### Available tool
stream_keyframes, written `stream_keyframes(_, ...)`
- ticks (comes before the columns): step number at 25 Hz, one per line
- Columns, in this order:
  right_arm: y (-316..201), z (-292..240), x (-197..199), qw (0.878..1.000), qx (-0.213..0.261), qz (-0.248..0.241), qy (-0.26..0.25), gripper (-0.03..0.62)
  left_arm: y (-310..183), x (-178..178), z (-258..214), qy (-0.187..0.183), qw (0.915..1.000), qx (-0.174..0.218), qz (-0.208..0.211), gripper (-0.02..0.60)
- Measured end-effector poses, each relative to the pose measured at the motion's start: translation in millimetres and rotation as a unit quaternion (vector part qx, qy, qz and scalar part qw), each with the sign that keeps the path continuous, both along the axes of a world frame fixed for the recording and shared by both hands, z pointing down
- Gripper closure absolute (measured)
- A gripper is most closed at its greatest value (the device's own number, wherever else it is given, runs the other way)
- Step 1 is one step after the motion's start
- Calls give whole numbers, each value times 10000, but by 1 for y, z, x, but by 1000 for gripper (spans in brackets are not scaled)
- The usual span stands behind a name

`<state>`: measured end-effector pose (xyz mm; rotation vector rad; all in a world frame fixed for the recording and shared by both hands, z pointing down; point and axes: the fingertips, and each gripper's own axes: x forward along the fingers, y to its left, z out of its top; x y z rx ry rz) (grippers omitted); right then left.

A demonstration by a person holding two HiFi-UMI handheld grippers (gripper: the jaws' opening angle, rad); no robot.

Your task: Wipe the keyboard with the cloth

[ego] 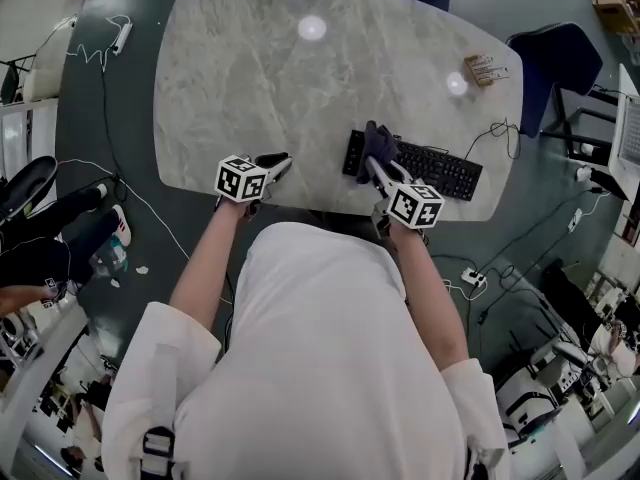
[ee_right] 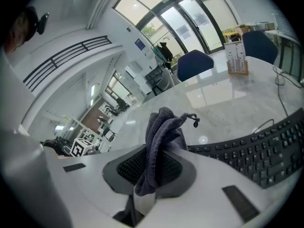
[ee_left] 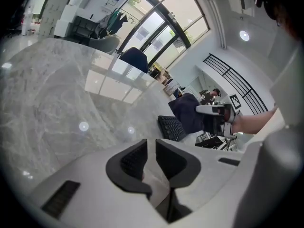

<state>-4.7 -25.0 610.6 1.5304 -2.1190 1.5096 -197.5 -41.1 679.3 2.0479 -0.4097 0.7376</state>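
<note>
My R gripper (ego: pixel 378 171) is clamped on the dark cloth (ee_right: pixel 160 141), bunched up btwn the pads over the keyboard's (ego: pixel 436 169) left end, ready to wipe I reckon, while my L gripper (ego: pixel 273 166), jaws narrow w/ nothing in them, hangs clear over the table (ego: pixel 300 78).

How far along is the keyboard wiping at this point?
Done: the cloth is picked up, clamped in the right gripper. In hand: it hangs over the left end of the keyboard, seemingly off the keys. Left: the wiping itself; no wiped keys can be told. The left gripper is empty, jaws slightly apart, by the near edge of the table.
</note>
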Motion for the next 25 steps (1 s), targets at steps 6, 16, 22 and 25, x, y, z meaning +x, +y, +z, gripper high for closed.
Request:
stream_keyframes(6,44,-8,40,9972,-38,633,-391,534,5,26,-27,38,10000,63,-28,521)
stream_keyframes(16,142,-24,95,9918,95,1212,-394,534,69,60,-47,-64,9988,435,205,558)
stream_keyframes(22,204,-36,136,9874,326,1518,-317,534,104,81,-65,-33,9967,811,24,561)
stream_keyframes(25,229,-45,159,9853,469,1633,-197,534,115,86,-77,14,9948,997,-203,571)
